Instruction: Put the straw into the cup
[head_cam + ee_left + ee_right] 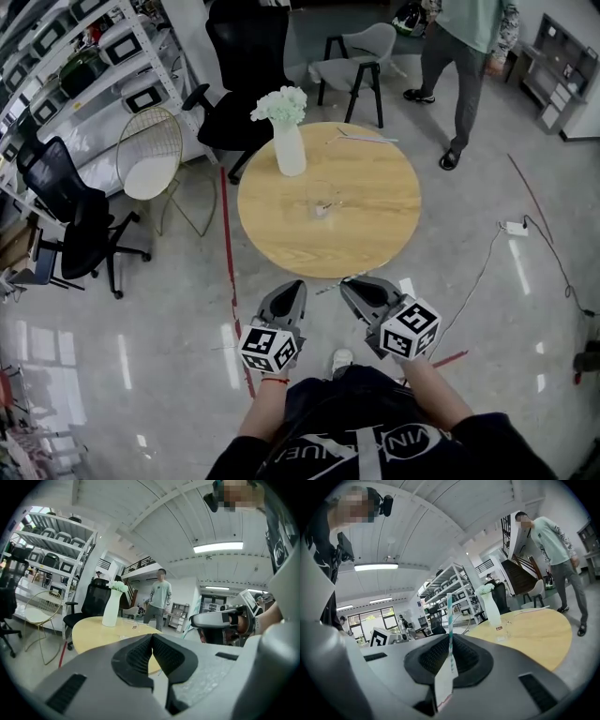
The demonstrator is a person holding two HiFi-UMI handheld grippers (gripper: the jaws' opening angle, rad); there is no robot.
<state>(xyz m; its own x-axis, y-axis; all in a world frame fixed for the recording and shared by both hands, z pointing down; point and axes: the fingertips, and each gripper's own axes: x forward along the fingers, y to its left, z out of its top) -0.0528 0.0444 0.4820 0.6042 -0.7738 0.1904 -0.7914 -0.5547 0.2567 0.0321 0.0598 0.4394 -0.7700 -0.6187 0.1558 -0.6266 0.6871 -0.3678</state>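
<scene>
A clear glass cup (324, 201) stands near the middle of the round wooden table (384, 225); it also shows in the right gripper view (505, 629). My right gripper (352, 282) hovers just short of the table's near edge. It is shut on a teal-and-white striped straw (449, 613), which stands upright between the jaws with a strip of paper wrapper (444, 681) hanging below. My left gripper (292, 285) is beside it, also off the table's edge, its jaws (152, 636) shut with nothing between them.
A white vase of flowers (288, 141) stands on the table behind the cup, and thin wrapped sticks (367, 138) lie at the far edge. Beyond are a black office chair (239, 66), a grey chair (358, 54), a standing person (469, 66) and shelving (84, 66) at the left.
</scene>
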